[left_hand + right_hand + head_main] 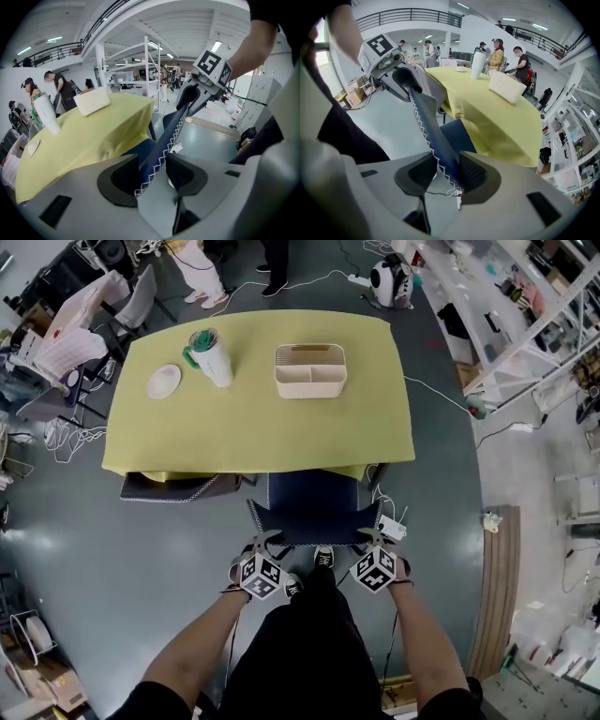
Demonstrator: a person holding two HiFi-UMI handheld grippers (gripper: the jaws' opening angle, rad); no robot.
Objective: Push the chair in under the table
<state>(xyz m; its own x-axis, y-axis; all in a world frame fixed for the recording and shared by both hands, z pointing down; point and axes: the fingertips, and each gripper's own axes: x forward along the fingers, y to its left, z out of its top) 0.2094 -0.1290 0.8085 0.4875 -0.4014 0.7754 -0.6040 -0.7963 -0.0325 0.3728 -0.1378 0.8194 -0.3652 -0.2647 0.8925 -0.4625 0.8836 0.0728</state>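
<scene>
1. Left hand-held gripper (265, 542) and right hand-held gripper (373, 538) each pinch a top corner of the chair (314, 521) back.
2. Chair sits lower centre, seat partly beneath the surface (253, 432).
3. Chair back runs left-right; surface lies straight up-frame, both hands equally near.

a lab hall: metal shelving (525, 310), floor cables (66, 439), railed gallery (412, 17) overhead.
</scene>
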